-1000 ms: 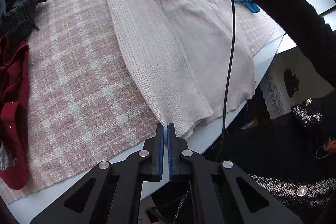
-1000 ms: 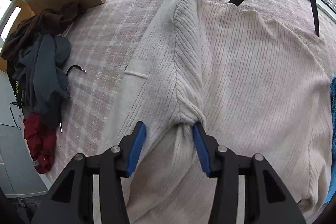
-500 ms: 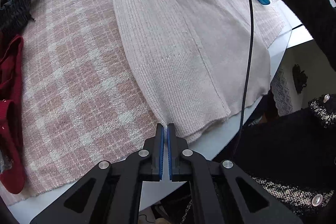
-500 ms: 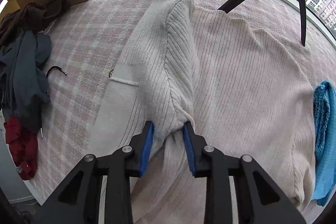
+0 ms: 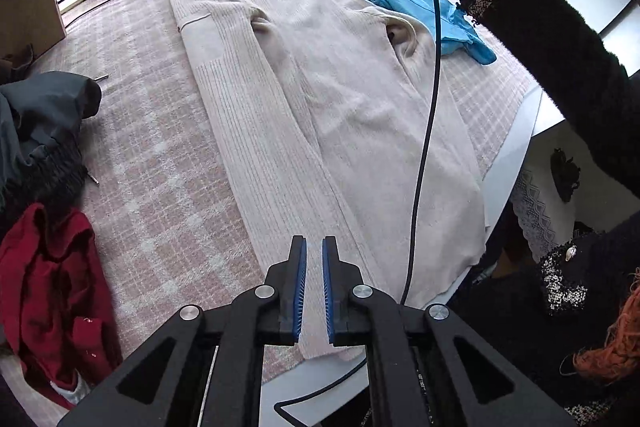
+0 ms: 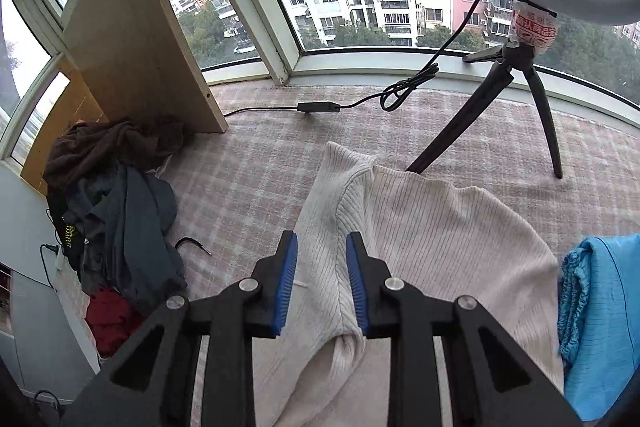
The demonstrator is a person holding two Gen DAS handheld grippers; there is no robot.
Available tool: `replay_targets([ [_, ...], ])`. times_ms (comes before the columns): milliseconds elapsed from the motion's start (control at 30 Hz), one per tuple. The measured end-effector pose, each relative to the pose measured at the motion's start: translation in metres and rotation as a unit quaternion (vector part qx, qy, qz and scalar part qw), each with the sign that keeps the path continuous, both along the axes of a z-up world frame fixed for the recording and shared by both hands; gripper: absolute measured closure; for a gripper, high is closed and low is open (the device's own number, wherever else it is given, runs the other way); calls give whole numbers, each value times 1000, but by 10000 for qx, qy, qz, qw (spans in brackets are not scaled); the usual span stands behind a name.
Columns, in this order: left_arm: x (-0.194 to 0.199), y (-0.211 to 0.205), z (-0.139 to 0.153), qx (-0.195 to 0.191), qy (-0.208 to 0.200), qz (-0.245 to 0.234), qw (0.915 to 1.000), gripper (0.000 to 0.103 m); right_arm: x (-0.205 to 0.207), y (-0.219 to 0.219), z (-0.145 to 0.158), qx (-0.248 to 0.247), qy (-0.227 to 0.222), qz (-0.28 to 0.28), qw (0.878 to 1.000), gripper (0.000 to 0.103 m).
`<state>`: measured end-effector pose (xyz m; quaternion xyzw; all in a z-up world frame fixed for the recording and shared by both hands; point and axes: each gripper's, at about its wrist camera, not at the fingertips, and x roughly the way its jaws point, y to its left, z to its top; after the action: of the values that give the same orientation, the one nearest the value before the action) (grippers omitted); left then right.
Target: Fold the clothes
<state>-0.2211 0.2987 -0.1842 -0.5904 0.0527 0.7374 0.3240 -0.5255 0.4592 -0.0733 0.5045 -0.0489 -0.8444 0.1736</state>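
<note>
A moment ago the right tongs (image 6: 322, 239) were pinching the cream sweater (image 5: 340, 115) at the armhole. Now they have lifted clear and stand part-open and empty, and the ribbing shows through their gap only because it lies below them. The sleeve (image 5: 248, 99) they carried lies folded lengthwise down the left side of the sweater, which is spread flat on the checked surface (image 5: 160, 167) through the middle of the left wrist view. The left tongs (image 5: 315, 243), fully closed before, have parted by a narrow slit with nothing between them and now hang over the hem at lower centre. I judge this side's sleeve fold done, with the hem likely next. The hem's near corner is hidden behind the left tongs. A dark cable (image 5: 428, 107) crosses the sweater's right half, and a pucker shows at the other armhole. Whether that sleeve is tucked under, I cannot tell. The right tongs' own view cuts off the whole lower sweater.
</note>
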Motion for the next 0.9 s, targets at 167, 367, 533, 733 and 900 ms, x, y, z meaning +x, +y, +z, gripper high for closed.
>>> replay_targets([
  [167,-12,17,-43,-210,-370,-59,9991,97,-55,-38,-75,745,-419,217,9961,79],
  [367,-9,8,-30,-312,-328,-104,9989,97,-52,-31,-88,626,-635,180,9959,79],
  [533,6,-2,11,-147,14,-192,9997,97,34,44,19,306,165,-117,9993,76],
  [733,30,53,31,399,169,-962,9944,97,167,172,90,728,176,-1036,9918,63],
  [900,60,156,29,777,158,-1922,9782,96,241,252,83,918,-168,-1744,9803,63],
])
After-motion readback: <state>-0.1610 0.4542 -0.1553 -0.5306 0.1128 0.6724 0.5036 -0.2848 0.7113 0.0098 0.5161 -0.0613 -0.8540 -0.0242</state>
